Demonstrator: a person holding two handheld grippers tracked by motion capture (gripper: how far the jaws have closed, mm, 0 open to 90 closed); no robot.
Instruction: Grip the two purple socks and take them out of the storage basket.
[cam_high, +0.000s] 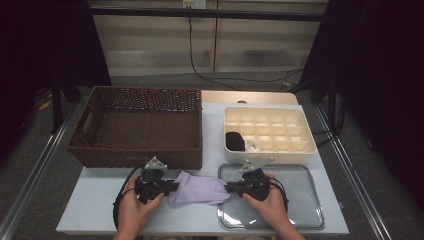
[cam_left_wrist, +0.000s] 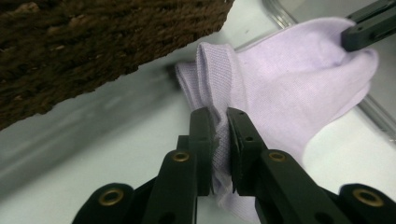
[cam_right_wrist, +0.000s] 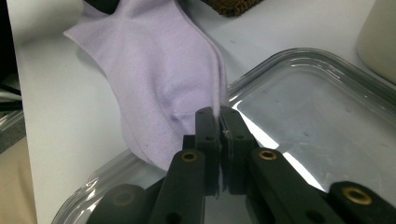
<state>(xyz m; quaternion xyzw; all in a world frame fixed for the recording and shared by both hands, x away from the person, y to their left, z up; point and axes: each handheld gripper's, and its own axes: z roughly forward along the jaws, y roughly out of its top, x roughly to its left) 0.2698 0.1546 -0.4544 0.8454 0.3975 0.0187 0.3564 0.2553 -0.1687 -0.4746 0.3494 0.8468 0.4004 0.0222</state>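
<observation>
A lilac sock (cam_high: 197, 189) lies on the white table near its front edge, between my two grippers. My left gripper (cam_high: 175, 186) is shut on the sock's left end; in the left gripper view the fabric (cam_left_wrist: 280, 93) is pinched between the jaws of that gripper (cam_left_wrist: 222, 116). My right gripper (cam_high: 227, 188) is shut on the sock's right end, at the left rim of the clear tray. In the right gripper view the sock (cam_right_wrist: 154, 70) bunches where that gripper (cam_right_wrist: 218, 114) clamps a fold. The right gripper (cam_left_wrist: 369, 23) also shows far off in the left gripper view.
A brown wicker basket (cam_high: 140, 92) stands behind the left gripper. A cream compartment box (cam_high: 270, 109) at the back right holds a black item (cam_high: 234, 141) and a white item (cam_high: 251, 146). A clear tray (cam_high: 295, 200) lies under the right hand.
</observation>
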